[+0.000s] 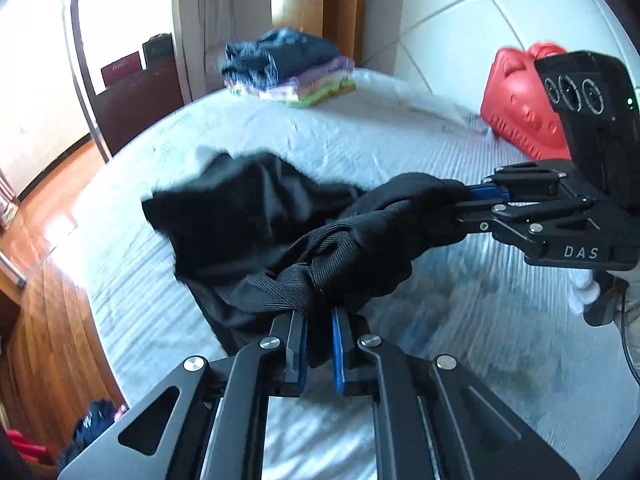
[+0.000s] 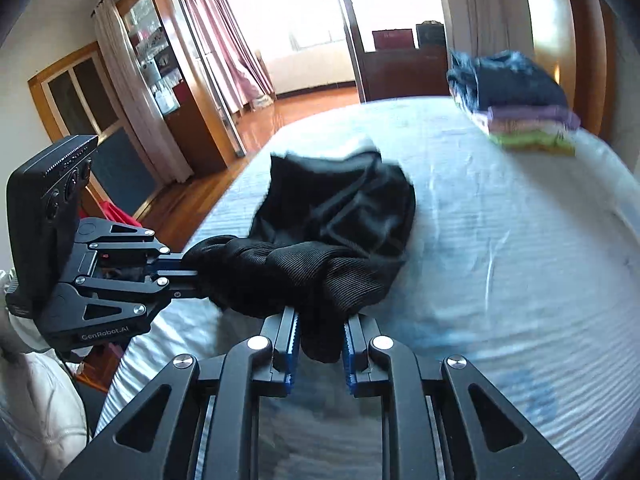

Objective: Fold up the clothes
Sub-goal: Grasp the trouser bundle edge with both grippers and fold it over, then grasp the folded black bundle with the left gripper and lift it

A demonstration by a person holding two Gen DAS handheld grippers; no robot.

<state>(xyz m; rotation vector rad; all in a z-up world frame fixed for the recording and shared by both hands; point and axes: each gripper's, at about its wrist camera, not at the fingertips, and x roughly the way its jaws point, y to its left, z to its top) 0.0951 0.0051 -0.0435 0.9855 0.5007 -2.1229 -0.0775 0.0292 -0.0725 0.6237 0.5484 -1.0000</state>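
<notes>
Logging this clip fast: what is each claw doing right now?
Left claw: shut on the black garment.
Right claw: shut on the same garment, at its ribbed band.

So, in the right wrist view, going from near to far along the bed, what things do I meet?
Right claw → black garment gripped in it → bare white bedsheet → stack of folded clothes at the far end.

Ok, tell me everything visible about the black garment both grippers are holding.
The black garment is soft, ribbed knit along its bunched edge. The left hand-held gripper and right hand-held gripper each pinch that edge, stretched between them. The rest hangs crumpled over the white bed, blurred.
</notes>
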